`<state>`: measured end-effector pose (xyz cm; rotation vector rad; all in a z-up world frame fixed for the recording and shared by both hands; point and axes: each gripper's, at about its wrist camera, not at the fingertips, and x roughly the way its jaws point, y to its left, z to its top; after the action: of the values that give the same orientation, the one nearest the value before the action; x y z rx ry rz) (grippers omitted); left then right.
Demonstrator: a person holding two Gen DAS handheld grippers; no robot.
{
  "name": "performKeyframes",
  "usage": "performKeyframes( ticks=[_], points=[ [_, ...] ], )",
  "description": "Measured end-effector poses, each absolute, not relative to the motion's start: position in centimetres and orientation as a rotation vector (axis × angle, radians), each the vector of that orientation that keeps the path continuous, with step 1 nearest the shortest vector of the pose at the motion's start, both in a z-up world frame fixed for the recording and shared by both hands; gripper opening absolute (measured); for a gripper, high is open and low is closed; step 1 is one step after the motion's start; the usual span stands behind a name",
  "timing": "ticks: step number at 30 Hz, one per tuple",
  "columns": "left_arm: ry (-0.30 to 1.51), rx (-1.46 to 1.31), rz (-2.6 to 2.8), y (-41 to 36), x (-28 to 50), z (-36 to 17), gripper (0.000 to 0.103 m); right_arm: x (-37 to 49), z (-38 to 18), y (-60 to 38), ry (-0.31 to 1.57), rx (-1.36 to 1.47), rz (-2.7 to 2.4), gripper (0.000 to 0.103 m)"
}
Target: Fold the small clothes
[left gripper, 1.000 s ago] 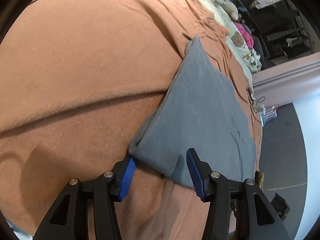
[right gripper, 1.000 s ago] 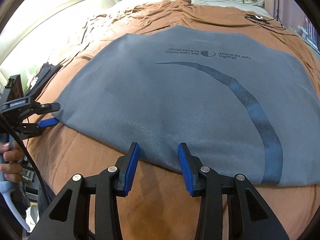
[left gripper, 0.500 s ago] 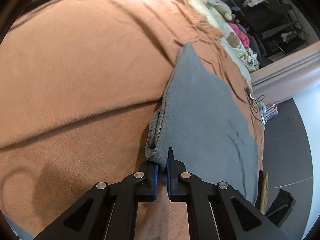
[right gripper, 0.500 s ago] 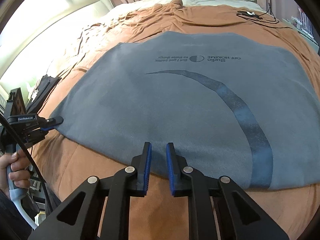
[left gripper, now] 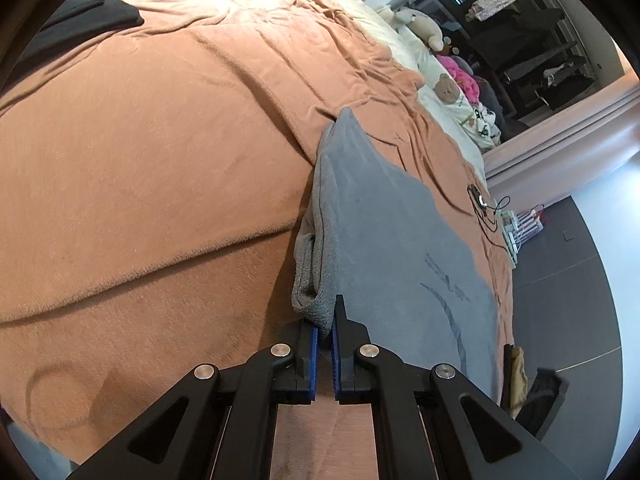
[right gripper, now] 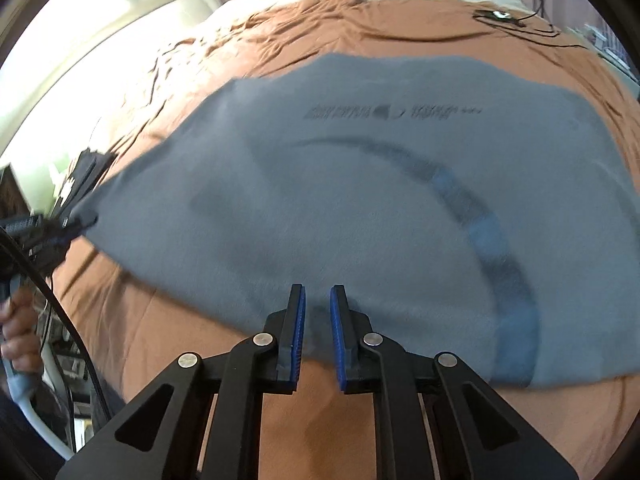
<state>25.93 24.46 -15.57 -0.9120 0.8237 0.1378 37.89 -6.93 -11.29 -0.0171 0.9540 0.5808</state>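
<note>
Shirt point(right gripper: 360, 208) lies spread ahead of both pairs of fingers on the bed point(left gripper: 140, 160). Left gripper point(left gripper: 325, 334) pinches its corner; right gripper point(right gripper: 317, 312) nips the near hem, slightly parted. Thin bites could slip during lifting. Plush brown blanket, cluttered bedroom beyond.

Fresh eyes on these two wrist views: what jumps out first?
The big grey shirt spread across the orange blanket, with a dark curved stripe and printed text on it. The left gripper is shut on the shirt's bunched corner, and the right gripper pinches its near edge. Stuffed toys sit at the far end of the bed.
</note>
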Motion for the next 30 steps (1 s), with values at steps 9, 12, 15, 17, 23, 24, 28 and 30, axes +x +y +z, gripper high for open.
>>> performKeyframes(
  ticks=[9,12,15,17,23,24,28,30],
  points=[
    [0.833,-0.952,0.153,24.6,25.6,-16.1,0.005,42.3,-11.9,-4.5,0.987,-0.057,0.529,0.01],
    [0.832,-0.971,0.158,24.6,25.5,-16.4,0.005,43.7,-12.2,-3.5,0.999,-0.057,0.529,0.01],
    [0.828,-0.987,0.165,24.7,25.3,-16.7,0.005,45.1,-12.2,-3.0,1.002,-0.059,0.528,0.01],
    [0.828,-0.999,0.171,24.7,25.2,-17.0,0.005,46.3,-12.2,-2.6,1.001,-0.067,0.528,0.01],
    [0.83,-1.031,0.187,24.9,24.9,-18.0,0.005,49.3,-12.1,-2.0,1.009,-0.057,0.539,0.01],
    [0.83,-1.034,0.192,24.9,24.8,-18.1,0.005,49.7,-12.1,-2.0,1.009,-0.053,0.542,0.01],
    [0.83,-1.036,0.213,24.9,24.8,-18.3,0.005,51.6,-12.0,-2.3,1.009,-0.02,0.548,0.01],
    [0.835,-1.033,0.22,24.8,24.8,-18.5,0.005,52.6,-12.1,-2.5,1.012,-0.003,0.545,0.01]
  ],
)
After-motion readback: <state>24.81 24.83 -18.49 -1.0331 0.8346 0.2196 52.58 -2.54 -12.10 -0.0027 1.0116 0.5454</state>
